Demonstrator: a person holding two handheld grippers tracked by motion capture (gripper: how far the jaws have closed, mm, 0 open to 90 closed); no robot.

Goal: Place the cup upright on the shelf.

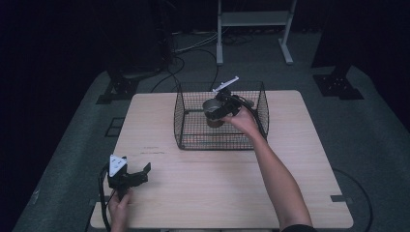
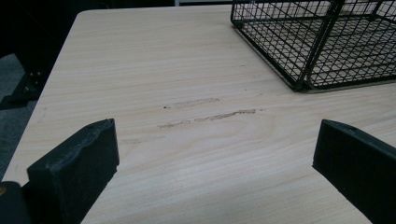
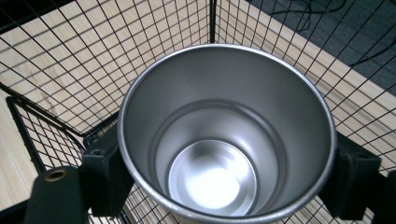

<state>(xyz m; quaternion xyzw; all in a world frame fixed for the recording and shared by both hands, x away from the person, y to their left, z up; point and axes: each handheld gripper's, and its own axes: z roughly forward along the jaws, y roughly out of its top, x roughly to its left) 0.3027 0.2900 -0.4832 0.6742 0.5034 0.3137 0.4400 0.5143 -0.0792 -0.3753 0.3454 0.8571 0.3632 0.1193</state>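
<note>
cup (image 3: 224, 140): brushed silvery metal, satin sheen inside | basket (image 1: 193, 140): thin black wire mesh | table (image 2: 187, 70): pale wood grain, matt, few scuffs | gripper pads (image 2: 74, 172): black, dull, rough-edged

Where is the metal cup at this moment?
In the high view the metal cup is inside the wire basket, toward its far side, clamped between the jaws of the right gripper.

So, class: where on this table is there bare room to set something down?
Free: the table between the wire basket and the near edge, beside the left tongs. Crowded: inside the basket, where the right tongs hold the steel cup.
</note>
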